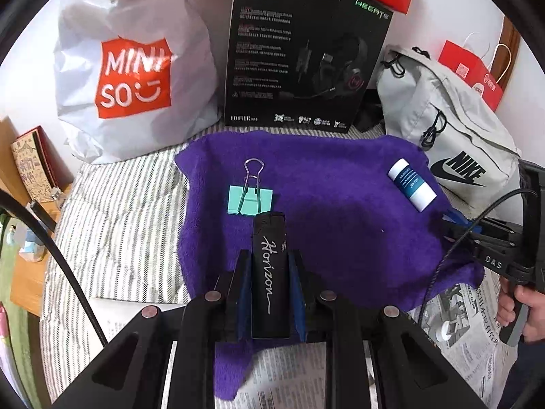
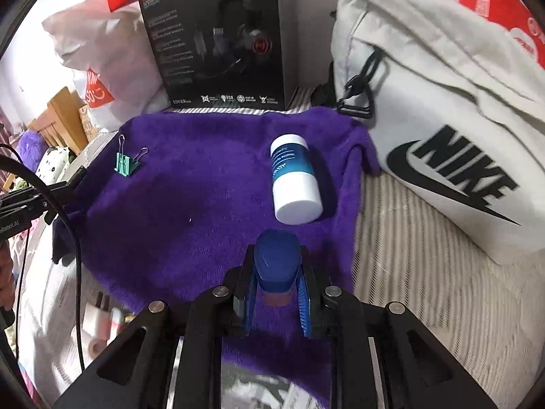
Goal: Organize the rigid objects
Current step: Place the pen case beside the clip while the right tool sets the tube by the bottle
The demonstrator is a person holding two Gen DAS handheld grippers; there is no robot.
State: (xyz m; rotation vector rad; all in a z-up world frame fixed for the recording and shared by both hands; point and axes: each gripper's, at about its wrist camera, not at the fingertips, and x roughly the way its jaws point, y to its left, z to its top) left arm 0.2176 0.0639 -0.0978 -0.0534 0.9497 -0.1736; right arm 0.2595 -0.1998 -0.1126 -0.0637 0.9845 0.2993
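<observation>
On the fuzzy purple cloth lie the loose pieces: a mint-green binder clip with thin wire handles, and a smooth white cylindrical bottle with a teal label band, resting on its side near the cloth's right edge. The cloth is a deep-pile plush, rumpled at its borders, spread over a ribbed striped sheet and some newspaper.

The left gripper has its fingers clamped on a matte black rectangular lighter with "Horizon" in white script along its face; its far end sits just beside the clip's lower edge, though contact cannot be confirmed. The lighter's near end is hidden under the gripper body.

The right gripper has its blue-padded fingers pressed against a rounded dark blue plastic piece, held above the cloth just in front of the bottle. What lies beneath the blue piece is a blurred reddish-brown part, too indistinct to identify.

Behind the cloth stand a glossy black headset box, a crinkled white plastic shopping bag with an orange logo, and a pale grey fabric Nike bag with black drawcords. A red paper bag is partly hidden behind the Nike bag. Small print on the box is unreadable.
</observation>
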